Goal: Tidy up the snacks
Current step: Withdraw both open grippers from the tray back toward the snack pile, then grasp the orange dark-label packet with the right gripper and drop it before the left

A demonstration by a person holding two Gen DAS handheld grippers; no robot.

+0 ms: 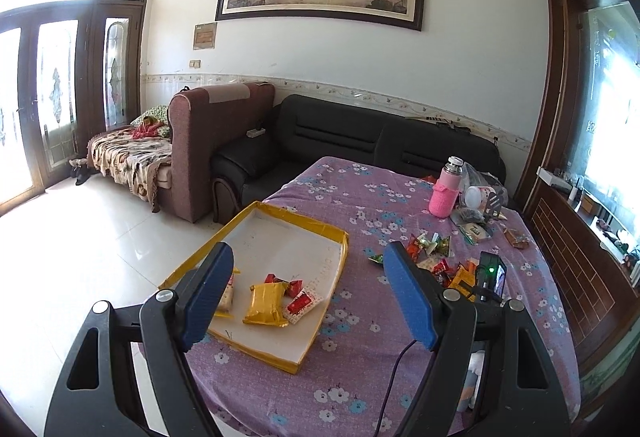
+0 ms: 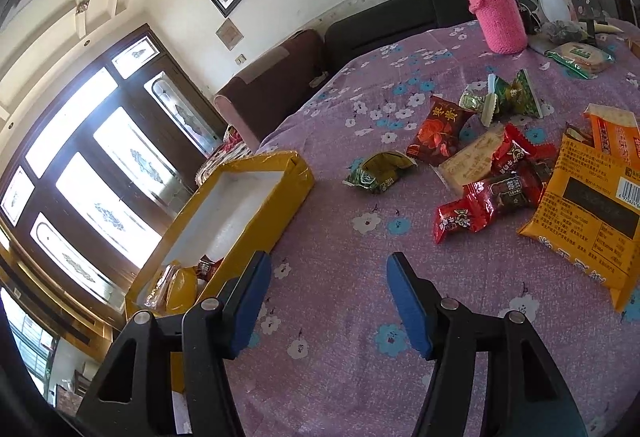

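Several loose snacks [image 2: 496, 173] crowd the tablecloth [image 2: 340, 197] beside a pink bottle [image 2: 498, 17].

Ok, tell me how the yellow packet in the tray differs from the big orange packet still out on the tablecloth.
The yellow packet lies inside the yellow-rimmed tray; the big orange packet lies on the purple tablecloth beside the loose red snacks. The yellow packet's visible face looks plain; the orange packet shows a barcode, small print and a dark panel. The orange packet looks flat, the yellow packet puffier. Both are sealed, and neither open gripper touches them.
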